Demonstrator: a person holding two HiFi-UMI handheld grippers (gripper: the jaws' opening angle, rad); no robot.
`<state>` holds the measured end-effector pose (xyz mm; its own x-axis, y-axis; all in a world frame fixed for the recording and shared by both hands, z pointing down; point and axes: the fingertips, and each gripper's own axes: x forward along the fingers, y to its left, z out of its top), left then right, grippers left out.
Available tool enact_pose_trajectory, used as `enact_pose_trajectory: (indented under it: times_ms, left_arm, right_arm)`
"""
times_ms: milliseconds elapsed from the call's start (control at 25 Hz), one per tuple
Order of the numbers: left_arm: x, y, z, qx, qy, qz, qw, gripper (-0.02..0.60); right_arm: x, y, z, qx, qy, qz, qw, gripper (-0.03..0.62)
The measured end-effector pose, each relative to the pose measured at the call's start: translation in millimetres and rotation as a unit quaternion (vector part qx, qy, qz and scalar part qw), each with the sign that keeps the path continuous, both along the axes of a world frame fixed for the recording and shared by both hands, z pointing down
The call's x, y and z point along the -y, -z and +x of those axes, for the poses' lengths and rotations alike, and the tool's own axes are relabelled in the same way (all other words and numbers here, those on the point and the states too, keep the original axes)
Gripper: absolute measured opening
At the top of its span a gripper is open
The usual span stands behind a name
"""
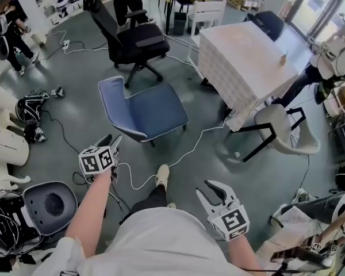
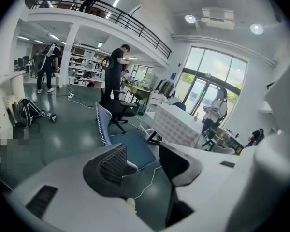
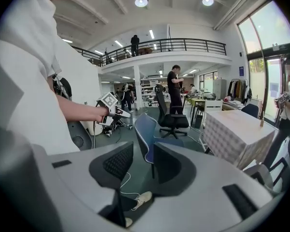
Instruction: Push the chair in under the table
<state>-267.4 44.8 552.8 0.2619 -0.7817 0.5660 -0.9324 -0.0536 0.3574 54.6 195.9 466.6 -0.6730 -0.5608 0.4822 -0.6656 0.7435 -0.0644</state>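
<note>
The grey-green floor [image 1: 75, 85] is crossed by a white cable [image 1: 201, 134]. A black office chair [image 1: 135, 42], a railed mezzanine [image 3: 183, 46], tall windows [image 2: 210, 79] and round ceiling lights [image 3: 141, 2] are seen.

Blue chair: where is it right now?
Head view, centre: the blue chair stands left of the cloth-covered table, apart from it, below the black office chair.

Free room: open floor [image 1: 215, 165] between blue chair [image 1: 142, 109] and table [image 1: 241, 50], crossed by 1 white cable [image 1: 191, 144]. Obstacles: 1 black office chair [image 1: 132, 42] close behind the blue chair; 1 beige chair [image 1: 283, 132] at the table's near corner.
</note>
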Motion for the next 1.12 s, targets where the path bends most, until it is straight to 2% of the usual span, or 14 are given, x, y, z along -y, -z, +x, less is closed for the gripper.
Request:
enact_pose_trajectory:
  times_ms: [120, 280, 400, 520, 680, 720, 760, 960, 1120]
  left_arm:
    - [61, -15, -35, 0.018, 0.041, -0.02, 0.9988, 0.227]
    - [122, -57, -99, 0.044, 0.091, -0.07, 0.9923, 0.25]
    - [157, -93, -127, 0.04, 0.101, -0.11, 0.988, 0.255]
    - [179, -126, -130, 0.02, 0.097, -0.148, 0.9839, 0.255]
    - [188, -158, -132, -0.011, 0.124, -0.181, 0.9755, 0.25]
    - [187, -162, -135, -0.011, 0.137, -0.185, 0.973, 0.214]
    - [185, -164, -137, -0.006, 0.15, -0.189, 0.9704, 0.123]
    - [188, -164, -130, 0.012, 0.168, -0.195, 0.9663, 0.083]
    - [192, -161, -98, -0.013, 0.179, -0.192, 0.9648, 0.071]
  right_arm:
    - [43, 8, 9, -0.01, -0.014, -0.006, 1.0, 0.132]
    - [95, 9, 1, -0.025, -0.031, -0.01, 0.999, 0.132]
    - [129, 6, -12, -0.024, -0.041, -0.014, 0.999, 0.132]
    - [155, 2, -14, -0.029, -0.048, -0.021, 0.998, 0.132]
    - [178, -1, -8, -0.041, -0.056, -0.03, 0.997, 0.132]
    - [183, -2, -5, -0.041, -0.059, -0.032, 0.997, 0.132]
    - [189, -3, -1, -0.039, -0.062, -0.033, 0.997, 0.132]
    - [218, -15, 7, -0.033, -0.039, -0.042, 0.998, 0.132]
    - [249, -11, 20, -0.034, -0.01, -0.046, 0.998, 0.132]
